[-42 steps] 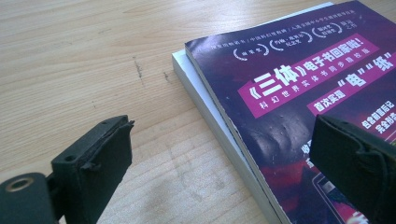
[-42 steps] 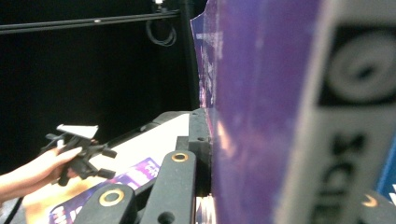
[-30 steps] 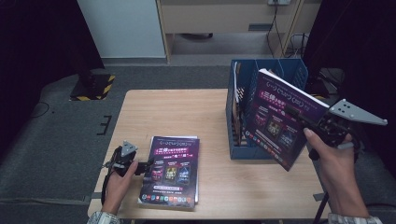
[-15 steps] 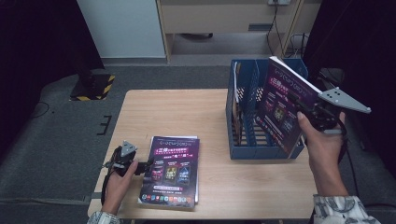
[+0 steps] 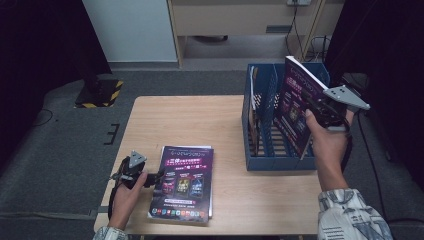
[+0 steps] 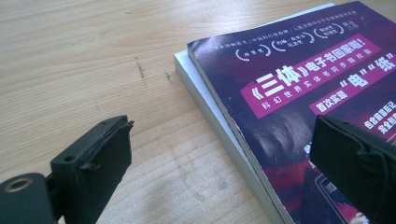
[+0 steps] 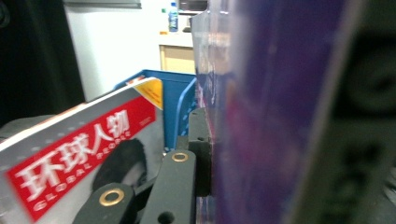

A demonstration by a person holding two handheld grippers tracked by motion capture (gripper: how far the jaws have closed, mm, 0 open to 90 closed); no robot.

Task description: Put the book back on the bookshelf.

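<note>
Purple magazine (image 5: 295, 100) is getting pinched by the right gripper (image 5: 320, 111), jaws clamped on its edge, and it's hanging tilted over the rightmost slot of the blue file rack (image 5: 280, 162). My take on doing this bit well: square the magazine upright before lowering, so the bottom edge is going into the slot and not catching on a divider or on the red-titled magazine (image 7: 79, 154) already standing beside it. Don't be letting go until it's sitting on the rack floor. Left gripper (image 5: 150, 179) is resting on the tabletop (image 5: 200, 125), jaws spread apart at the edge of the stack of 2 magazines (image 6: 299, 93), not gripping yet.
</note>
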